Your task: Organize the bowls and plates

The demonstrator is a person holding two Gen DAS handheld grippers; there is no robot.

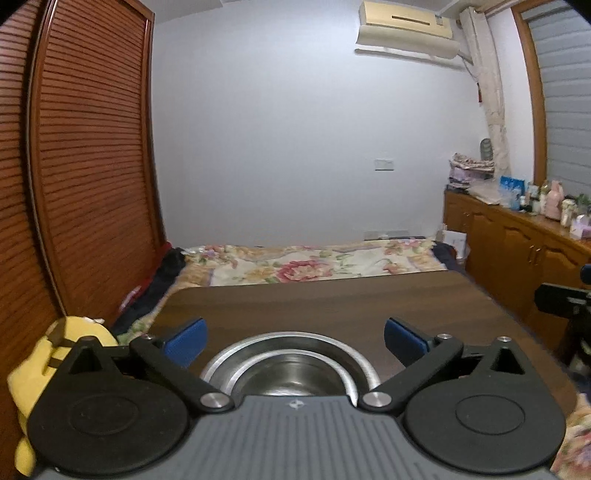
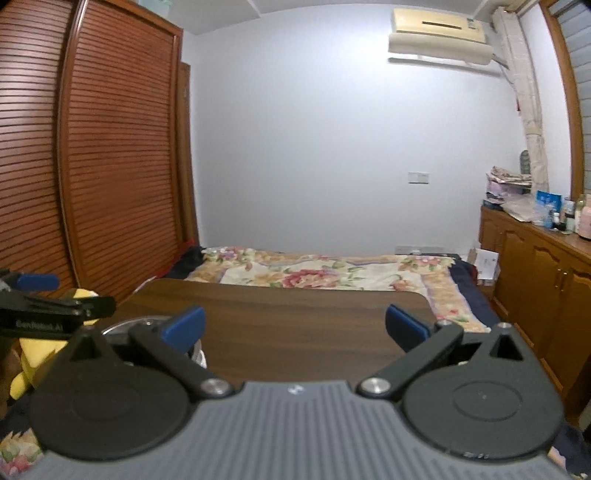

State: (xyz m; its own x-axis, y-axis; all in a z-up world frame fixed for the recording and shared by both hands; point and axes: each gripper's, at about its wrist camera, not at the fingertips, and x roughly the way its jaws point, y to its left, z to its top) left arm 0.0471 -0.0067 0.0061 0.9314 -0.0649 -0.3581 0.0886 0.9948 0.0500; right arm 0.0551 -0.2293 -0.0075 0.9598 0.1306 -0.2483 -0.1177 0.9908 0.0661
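Floral bed (image 1: 295,264) at 12 o'clock past the dark wood table (image 1: 332,306); louvred wardrobe (image 1: 88,166) at 9, cabinets (image 1: 517,254) at 3. Steel bowl (image 1: 290,363) sits on the table's near edge at 6, under the left gripper (image 1: 293,341), jaws wide, empty. Right gripper (image 2: 293,328) wide too, over bare tabletop. Yellow plush (image 1: 37,369) at 8.

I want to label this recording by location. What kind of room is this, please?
Most likely a bedroom in a home. A bed with a floral quilt lies behind the dark wooden table, a louvred wooden wardrobe stands on the left, and an air conditioner hangs on the wall.
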